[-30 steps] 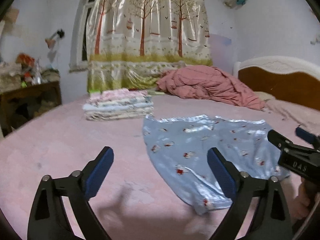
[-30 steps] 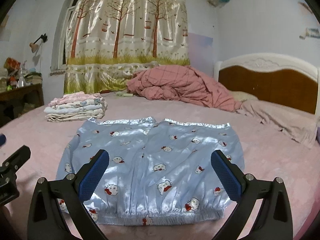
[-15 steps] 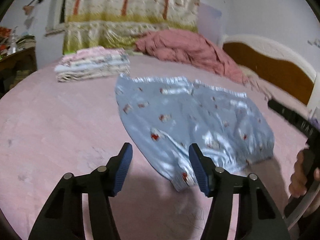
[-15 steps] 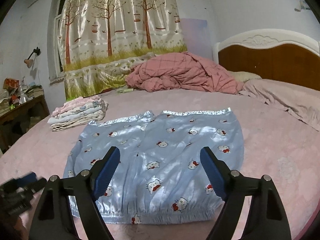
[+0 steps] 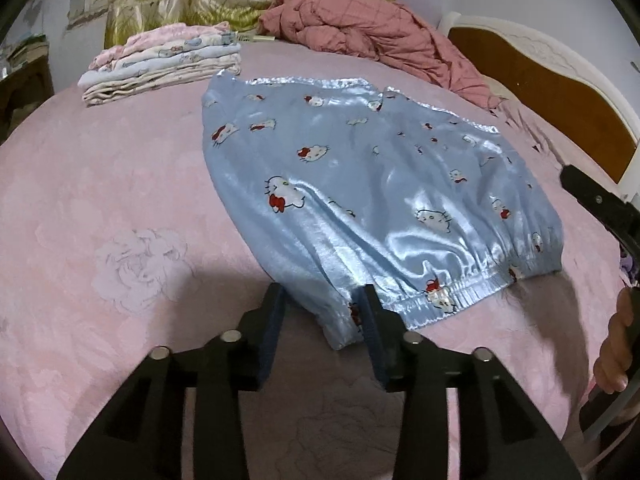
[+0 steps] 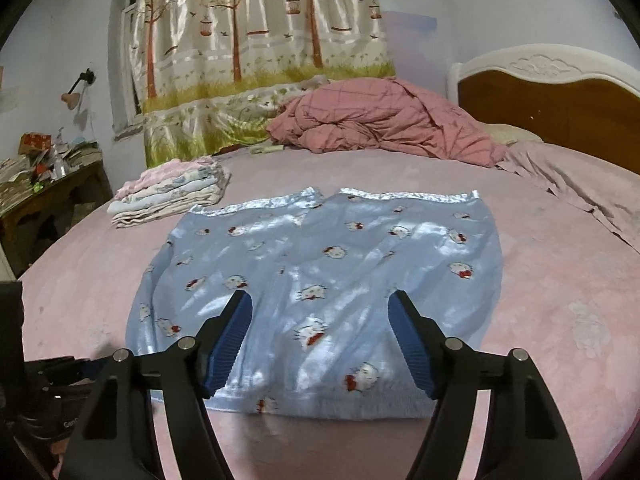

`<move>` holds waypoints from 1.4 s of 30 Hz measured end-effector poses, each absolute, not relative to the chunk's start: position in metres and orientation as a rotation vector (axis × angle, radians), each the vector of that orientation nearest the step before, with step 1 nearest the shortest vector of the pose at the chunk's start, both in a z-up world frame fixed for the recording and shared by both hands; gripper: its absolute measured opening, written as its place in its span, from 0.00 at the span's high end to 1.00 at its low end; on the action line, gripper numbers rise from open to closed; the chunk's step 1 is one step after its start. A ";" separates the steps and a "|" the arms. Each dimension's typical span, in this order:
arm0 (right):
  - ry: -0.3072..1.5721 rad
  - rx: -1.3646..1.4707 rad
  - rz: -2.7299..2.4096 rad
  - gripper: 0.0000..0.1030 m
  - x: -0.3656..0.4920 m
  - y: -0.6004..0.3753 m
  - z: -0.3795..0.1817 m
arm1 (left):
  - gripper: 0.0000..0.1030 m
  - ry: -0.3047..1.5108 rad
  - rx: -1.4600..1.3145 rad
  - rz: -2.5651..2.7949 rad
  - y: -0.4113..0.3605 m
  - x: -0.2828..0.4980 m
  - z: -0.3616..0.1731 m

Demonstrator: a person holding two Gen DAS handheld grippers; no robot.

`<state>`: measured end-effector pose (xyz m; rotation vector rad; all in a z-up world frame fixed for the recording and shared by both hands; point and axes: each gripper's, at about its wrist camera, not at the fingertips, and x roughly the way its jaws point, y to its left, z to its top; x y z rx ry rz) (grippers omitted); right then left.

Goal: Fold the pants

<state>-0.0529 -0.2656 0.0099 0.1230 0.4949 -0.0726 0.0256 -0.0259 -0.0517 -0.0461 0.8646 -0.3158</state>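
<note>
Light blue satin pants with a cat print lie flat on the pink bed, elastic waistband toward me. My left gripper points down at the near left waistband corner. Its jaws are closing, with that corner lying loosely between the pads and not pinched. In the right wrist view my right gripper hovers over the pants near the waistband middle, its jaws closing with nothing gripped. The right gripper's body and a hand show at the right edge of the left wrist view.
A stack of folded clothes sits on the bed at the far left. A crumpled pink quilt lies by the wooden headboard. A cluttered wooden table stands left of the bed, and a tree-print curtain hangs behind.
My left gripper dropped and tipped down to the near waistband corner while its jaws narrowed a lot. My right gripper edged closer over the pants and its jaws narrowed too.
</note>
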 end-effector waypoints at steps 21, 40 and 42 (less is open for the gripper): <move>0.541 0.218 -0.134 0.30 -0.056 -0.309 0.001 | 0.95 0.773 -0.092 -0.300 -0.018 0.013 -0.036; 0.545 0.179 -0.124 0.30 -0.058 -0.303 0.009 | 0.96 0.769 -0.187 -0.163 0.019 -0.035 -0.042; 0.552 0.186 -0.116 0.30 -0.056 -0.304 0.010 | 0.96 0.779 -0.202 -0.161 0.024 -0.041 -0.046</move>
